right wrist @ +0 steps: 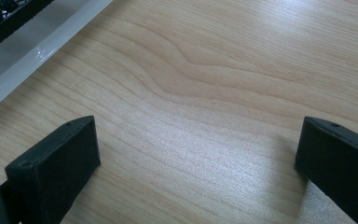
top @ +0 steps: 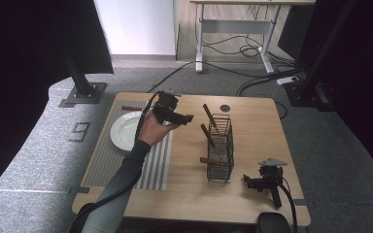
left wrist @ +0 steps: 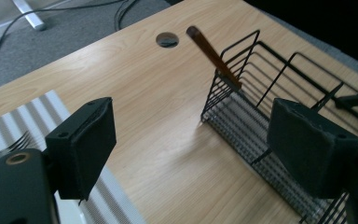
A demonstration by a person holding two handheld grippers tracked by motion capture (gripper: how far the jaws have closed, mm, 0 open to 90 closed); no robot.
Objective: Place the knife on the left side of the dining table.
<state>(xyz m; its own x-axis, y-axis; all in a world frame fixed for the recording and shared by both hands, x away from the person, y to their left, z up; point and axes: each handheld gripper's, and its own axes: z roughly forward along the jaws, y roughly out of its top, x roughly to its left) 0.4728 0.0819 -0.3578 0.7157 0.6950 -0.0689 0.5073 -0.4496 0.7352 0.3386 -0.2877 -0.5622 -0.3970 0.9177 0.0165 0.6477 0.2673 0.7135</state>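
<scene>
A black wire rack basket [top: 220,148] stands on the pale wooden tabletop [top: 252,189] a little right of centre, and three brown wooden-handled utensils lean in it, handles up so they can be pinched from above; the farthest brown wooden handle [left wrist: 213,55] juts over the rack's end wall toward ten o'clock in the left gripper view. At nine o'clock from the rack lies a grey-and-white striped placemat [top: 156,167] with a round white plate [top: 124,131] on it, laid out like a place setting, which suggests the cutlery is being moved there; fork tines [left wrist: 14,142] already rest on the mat. The left hand-held gripper [top: 184,118] hovers above the tabletop between plate and rack, pointing toward three o'clock at the rack, its jaws standing wide with nothing between them and touching nothing. The right hand-held gripper [top: 250,182] rests on the tabletop at four o'clock from the rack, jaws spread wide over bare wood, empty.
</scene>
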